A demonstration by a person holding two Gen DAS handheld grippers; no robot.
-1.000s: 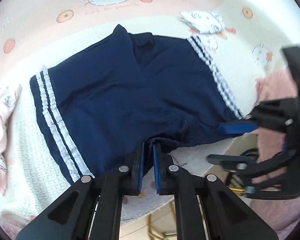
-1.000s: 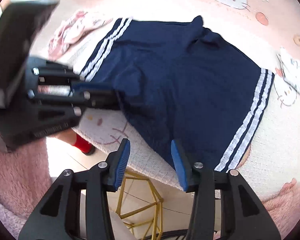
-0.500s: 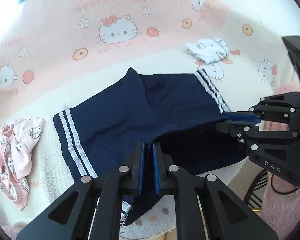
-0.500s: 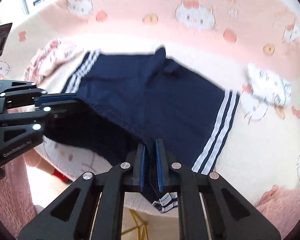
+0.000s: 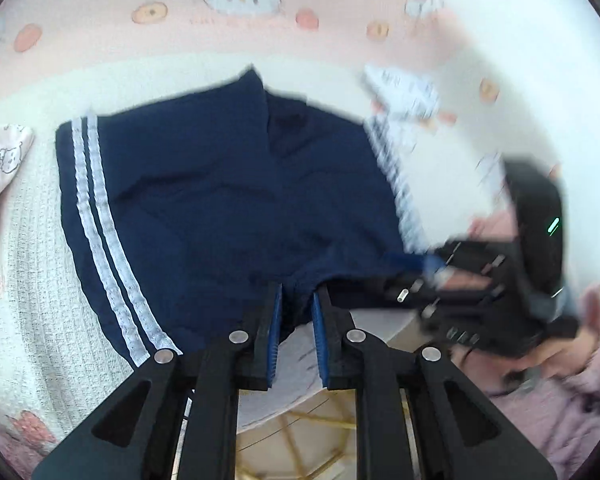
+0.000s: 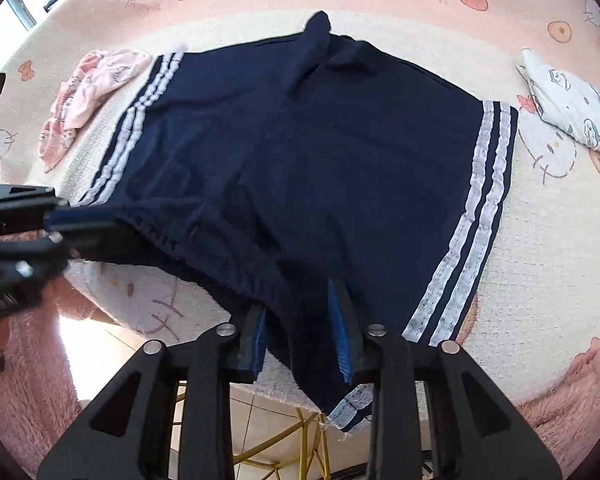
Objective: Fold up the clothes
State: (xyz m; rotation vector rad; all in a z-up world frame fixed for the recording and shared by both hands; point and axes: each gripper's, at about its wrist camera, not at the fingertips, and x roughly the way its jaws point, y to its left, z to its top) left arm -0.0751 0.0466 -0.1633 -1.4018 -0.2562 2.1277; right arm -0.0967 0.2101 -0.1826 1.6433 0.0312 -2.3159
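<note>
The navy shorts (image 6: 312,160) lie flat on the cartoon-print blanket (image 6: 548,240), waistband at the near edge, toward 6 o'clock. The left gripper (image 5: 296,312) has just been opening: its jaws stand narrowly apart, waistband cloth between them, pads not pressing. The right gripper (image 6: 300,320) has likewise just been opening; its jaws stand moderately apart astride the waistband, with no grip. A pink garment (image 6: 88,92) lies at 10 o'clock of the shorts, a folded white garment (image 6: 572,112) at 2 o'clock.
</note>
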